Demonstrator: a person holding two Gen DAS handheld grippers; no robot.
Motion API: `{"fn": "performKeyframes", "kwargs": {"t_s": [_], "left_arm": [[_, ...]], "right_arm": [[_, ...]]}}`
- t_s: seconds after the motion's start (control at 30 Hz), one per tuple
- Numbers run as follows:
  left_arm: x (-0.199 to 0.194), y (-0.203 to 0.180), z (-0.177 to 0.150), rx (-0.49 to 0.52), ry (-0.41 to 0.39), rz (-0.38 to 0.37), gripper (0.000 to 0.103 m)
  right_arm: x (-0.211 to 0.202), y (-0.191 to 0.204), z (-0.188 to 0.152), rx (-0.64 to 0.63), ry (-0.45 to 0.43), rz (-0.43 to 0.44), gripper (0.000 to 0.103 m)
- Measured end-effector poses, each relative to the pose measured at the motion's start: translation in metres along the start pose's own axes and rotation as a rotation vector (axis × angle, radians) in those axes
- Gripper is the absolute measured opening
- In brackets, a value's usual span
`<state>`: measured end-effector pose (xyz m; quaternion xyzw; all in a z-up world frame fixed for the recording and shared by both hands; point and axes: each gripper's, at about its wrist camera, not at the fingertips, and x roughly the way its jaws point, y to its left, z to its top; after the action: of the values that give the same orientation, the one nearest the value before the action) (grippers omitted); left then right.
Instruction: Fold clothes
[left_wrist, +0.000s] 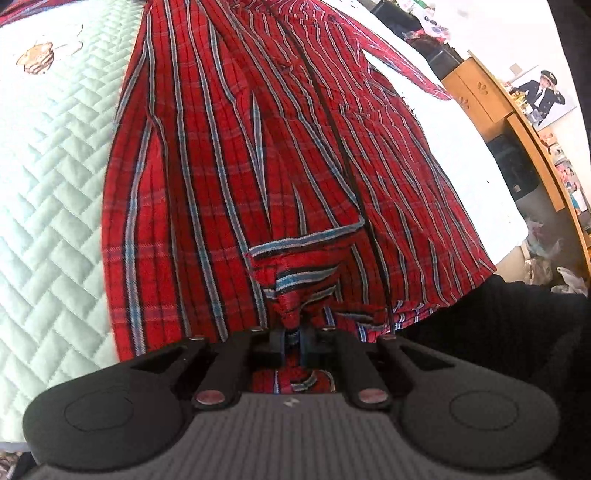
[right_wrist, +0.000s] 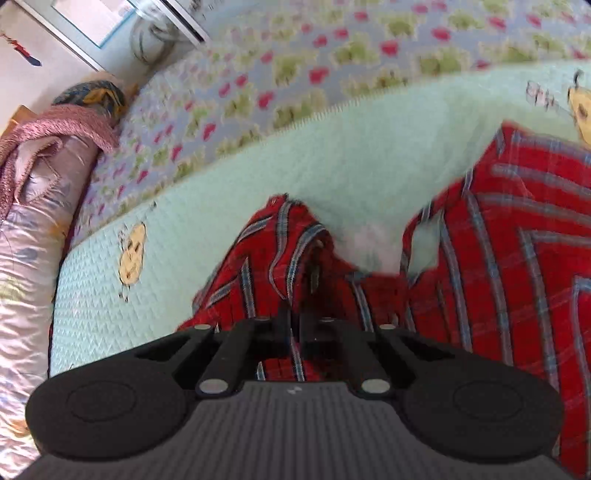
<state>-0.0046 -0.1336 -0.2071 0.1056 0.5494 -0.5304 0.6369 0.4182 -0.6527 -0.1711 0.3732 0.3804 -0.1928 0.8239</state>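
Note:
A red plaid shirt (left_wrist: 236, 155) with blue, white and black stripes lies stretched out on a pale green quilted bedspread (left_wrist: 48, 177). My left gripper (left_wrist: 292, 334) is shut on a bunched hem corner of the shirt at the near end. In the right wrist view the same red plaid shirt (right_wrist: 498, 258) spreads to the right, and a narrow part of it runs up from between my fingers. My right gripper (right_wrist: 294, 325) is shut on that fold of plaid cloth. The right wrist view is blurred.
The green bedspread (right_wrist: 351, 155) lies over a floral patterned sheet (right_wrist: 332, 44). A rolled quilt and a pink towel (right_wrist: 44, 133) line the left side. Wooden cabinets (left_wrist: 480, 96), a black speaker (left_wrist: 513, 166) and plastic bags stand to the right of the bed.

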Motion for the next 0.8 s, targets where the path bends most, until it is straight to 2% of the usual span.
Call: {"fn": "performKeyframes", "kwargs": {"t_s": [0.2, 0.3, 0.33, 0.4, 0.43, 0.57, 0.63, 0.67, 0.8], "left_arm": [[-0.008, -0.005, 0.009, 0.037, 0.014, -0.001, 0.006], [-0.008, -0.006, 0.011, 0.058, 0.022, 0.007, 0.006], [-0.007, -0.007, 0.011, 0.064, 0.025, 0.013, 0.006], [-0.006, -0.007, 0.010, 0.073, 0.034, 0.025, 0.006], [-0.005, -0.007, 0.009, 0.078, 0.038, 0.031, 0.006], [-0.004, -0.011, 0.004, 0.116, 0.051, 0.054, 0.006], [-0.002, -0.011, 0.001, 0.128, 0.048, 0.069, 0.006], [-0.001, -0.010, -0.001, 0.131, 0.042, 0.076, 0.006], [0.005, -0.006, -0.009, 0.143, 0.004, 0.102, 0.007]], "right_arm": [[-0.099, -0.021, -0.001, -0.007, -0.186, 0.008, 0.004], [-0.123, -0.045, 0.006, 0.046, -0.251, -0.036, 0.004], [-0.122, -0.055, 0.009, 0.069, -0.247, -0.043, 0.004], [-0.106, -0.075, 0.012, 0.121, -0.177, -0.011, 0.005], [-0.096, -0.083, 0.010, 0.150, -0.141, -0.002, 0.009], [-0.097, -0.091, -0.006, 0.127, -0.151, -0.020, 0.018], [-0.107, -0.097, -0.019, 0.114, -0.183, -0.015, 0.030], [-0.118, -0.101, -0.030, 0.108, -0.201, 0.007, 0.039], [-0.149, -0.121, -0.079, 0.082, -0.185, 0.074, 0.042]]}}
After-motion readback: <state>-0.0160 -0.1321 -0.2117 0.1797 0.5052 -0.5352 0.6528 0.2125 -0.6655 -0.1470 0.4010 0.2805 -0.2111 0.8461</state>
